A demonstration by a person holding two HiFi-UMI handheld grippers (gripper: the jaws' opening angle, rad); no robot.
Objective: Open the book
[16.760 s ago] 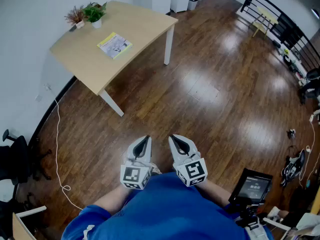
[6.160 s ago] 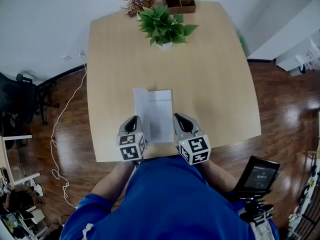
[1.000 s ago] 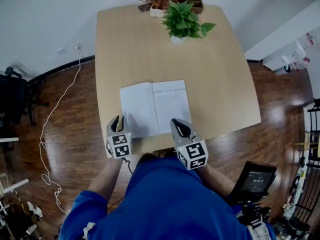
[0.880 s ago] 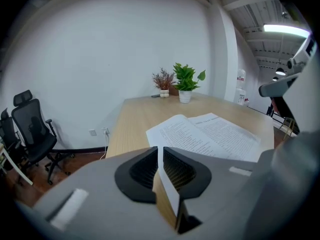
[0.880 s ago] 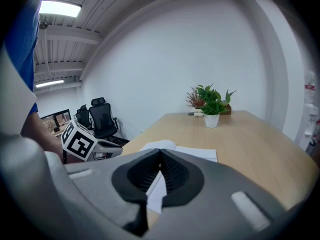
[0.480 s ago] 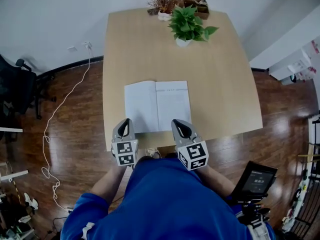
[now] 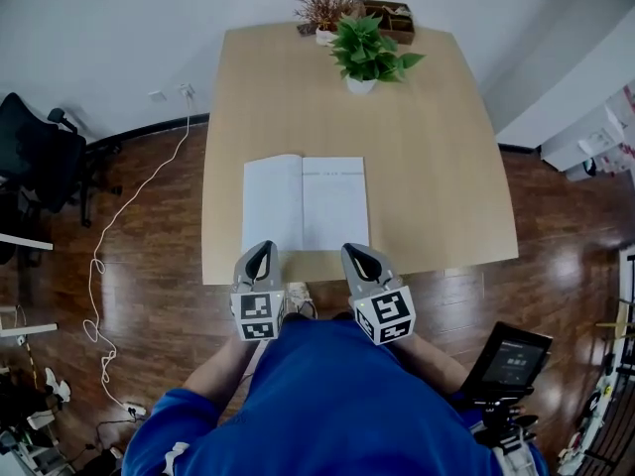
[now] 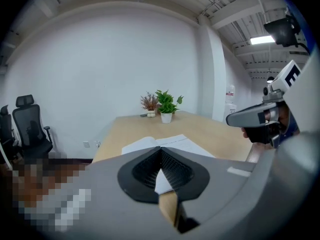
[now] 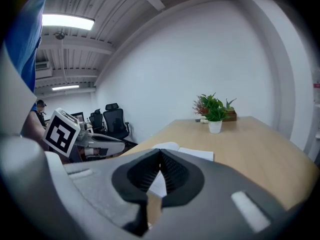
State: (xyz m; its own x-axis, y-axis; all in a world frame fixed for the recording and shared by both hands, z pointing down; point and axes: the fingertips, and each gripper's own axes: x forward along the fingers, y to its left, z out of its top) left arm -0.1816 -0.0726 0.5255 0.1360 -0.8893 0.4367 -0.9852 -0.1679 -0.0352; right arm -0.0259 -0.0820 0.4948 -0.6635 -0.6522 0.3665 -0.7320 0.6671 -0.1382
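Book (image 7: 305, 203) is already open, lying flat on the light wooden table (image 7: 437, 167) near the edge closest to me. Both pages face up, the spine runs away from me, and the pages are white with faint print I can't read.

My left gripper (image 7: 260, 259) has its jaws closed tip to tip with nothing between them; the left gripper view shows the black ribbed pads (image 8: 172, 166) meeting at the top. In the head view it sits at the table's near edge, just below the book's left page, and is not gripping the book.

Right gripper (image 7: 359, 263) is the same, jaws pressed together and empty, and the right gripper view confirms the pads (image 9: 172, 170) meet. Its tip is by the book's near right corner. The two grippers are side by side and apart, each with its marker cube towards my blue shirt (image 7: 327, 405).

At the far end of the table a green potted plant (image 7: 365, 53) stands in a white pot. Behind it are a dried reddish plant (image 7: 322, 6) and a small wooden box (image 7: 390, 15) against the wall.

On the dark wood floor (image 7: 159, 296), a white cable (image 7: 107, 236) trails to the left of the table. A black office chair (image 7: 40, 157) stands further left. A small screen (image 7: 511, 362) sits at lower right.
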